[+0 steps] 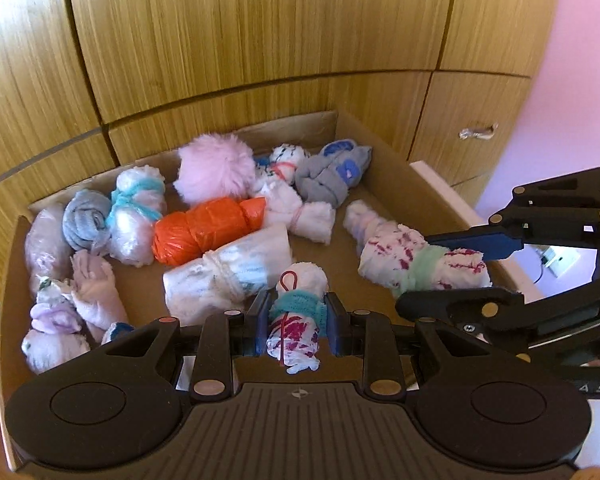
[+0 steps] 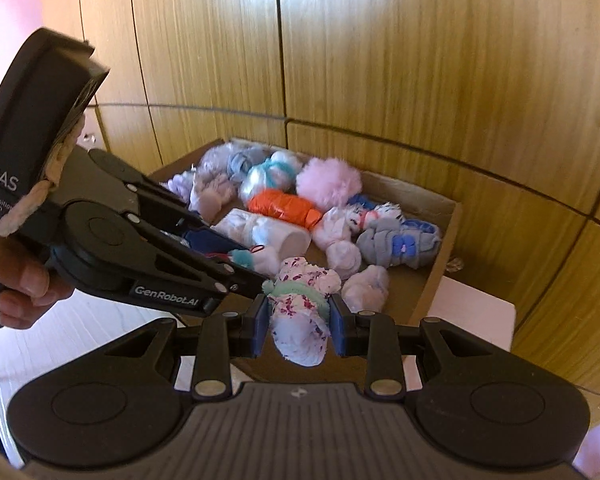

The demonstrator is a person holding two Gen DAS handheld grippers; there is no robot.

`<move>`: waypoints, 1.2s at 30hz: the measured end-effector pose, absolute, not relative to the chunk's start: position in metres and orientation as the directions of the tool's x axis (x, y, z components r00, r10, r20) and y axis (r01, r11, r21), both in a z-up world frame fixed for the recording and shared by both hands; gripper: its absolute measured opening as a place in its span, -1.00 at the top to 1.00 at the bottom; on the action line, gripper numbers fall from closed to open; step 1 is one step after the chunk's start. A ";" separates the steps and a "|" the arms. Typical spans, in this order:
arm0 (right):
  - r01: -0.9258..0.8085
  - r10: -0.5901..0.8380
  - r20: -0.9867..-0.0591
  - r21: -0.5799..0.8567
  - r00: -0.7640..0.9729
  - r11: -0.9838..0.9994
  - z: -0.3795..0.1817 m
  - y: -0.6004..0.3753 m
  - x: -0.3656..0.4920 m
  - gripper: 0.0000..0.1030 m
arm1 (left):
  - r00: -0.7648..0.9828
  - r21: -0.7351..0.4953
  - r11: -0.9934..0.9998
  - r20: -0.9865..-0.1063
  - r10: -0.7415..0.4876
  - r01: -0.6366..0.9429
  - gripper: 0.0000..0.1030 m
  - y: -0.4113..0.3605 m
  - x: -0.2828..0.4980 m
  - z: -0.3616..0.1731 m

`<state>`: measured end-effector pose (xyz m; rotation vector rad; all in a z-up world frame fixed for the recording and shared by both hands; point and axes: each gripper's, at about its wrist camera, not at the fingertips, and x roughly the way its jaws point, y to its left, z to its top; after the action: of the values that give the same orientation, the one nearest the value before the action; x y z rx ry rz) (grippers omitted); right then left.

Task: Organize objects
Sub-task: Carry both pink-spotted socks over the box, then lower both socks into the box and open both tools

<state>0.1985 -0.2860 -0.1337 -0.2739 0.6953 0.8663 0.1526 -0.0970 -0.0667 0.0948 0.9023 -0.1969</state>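
Observation:
An open cardboard box [image 1: 260, 128] [image 2: 440, 276] holds several rolled, tied cloth bundles. My left gripper [image 1: 298, 322] is shut on a white bundle with magenta blotches [image 1: 296, 344], a teal band and a red loop, held over the box's near side. My right gripper [image 2: 300, 316] is shut on a similar white bundle speckled magenta [image 2: 300, 340] with a mint band, also over the box. In the left wrist view the right gripper [image 1: 418, 272] comes in from the right with its bundle [image 1: 384, 256]. The right wrist view has the left gripper [image 2: 252, 260] at the left, held by a hand [image 2: 20, 280].
In the box lie an orange bundle [image 1: 204, 232], a fluffy pink ball [image 1: 216, 172], a grey-blue roll [image 1: 332, 172] and pale wrapped rolls [image 1: 228, 276]. Wooden cabinet doors [image 1: 260, 20] stand right behind it. The box rests on a white surface [image 2: 472, 312]; a pink wall [image 1: 580, 80] is at the right.

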 end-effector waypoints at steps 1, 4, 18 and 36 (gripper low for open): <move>-0.777 0.601 -0.666 0.051 0.442 0.627 -0.137 -0.284 0.200 0.44 | 0.601 0.000 0.978 -0.789 -0.128 0.208 0.33 -0.097 0.155 -0.068; -0.779 0.583 -0.682 0.031 0.442 0.626 -0.143 -0.280 0.205 0.44 | 0.605 0.021 0.978 -0.789 -0.110 0.206 0.33 -0.097 0.161 -0.070; -0.827 0.526 -0.743 -0.065 0.414 0.558 -0.155 -0.267 0.214 0.44 | 0.595 0.081 0.945 -0.793 -0.131 0.316 0.27 -0.098 0.164 -0.080; -0.823 0.475 -0.770 -0.113 0.427 0.556 -0.151 -0.261 0.216 0.06 | 0.588 0.097 0.944 -0.800 -0.114 0.315 -0.42 -0.094 0.165 -0.081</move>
<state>0.2157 -0.2614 -0.1507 -0.5266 0.7571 0.8590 0.1652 -0.0938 -0.0808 0.2391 0.9096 -0.2530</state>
